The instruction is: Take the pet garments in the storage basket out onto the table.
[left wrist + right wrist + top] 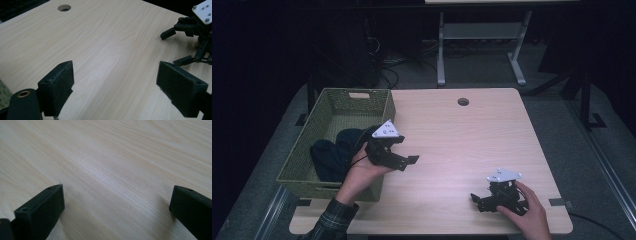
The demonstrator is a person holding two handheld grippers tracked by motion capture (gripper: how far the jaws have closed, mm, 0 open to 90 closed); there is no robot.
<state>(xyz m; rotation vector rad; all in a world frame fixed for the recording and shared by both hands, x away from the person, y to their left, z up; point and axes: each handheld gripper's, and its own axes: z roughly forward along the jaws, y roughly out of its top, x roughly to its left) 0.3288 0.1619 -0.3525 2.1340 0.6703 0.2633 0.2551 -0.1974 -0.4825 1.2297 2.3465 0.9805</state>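
Note:
A green woven basket stands on the left part of the light wooden table. A dark cloth lies bunched inside it. My left gripper is held just right of the basket, a little above the table, open with nothing between its jaws. My right gripper rests low near the table's front right, also open and holding nothing. In the left gripper view the right gripper shows farther off, with its jaws spread.
A round cable hole sits near the table's far edge. Beyond the table a white desk frame stands on grey carpet, with cables on the floor. Bare wood lies between the two grippers.

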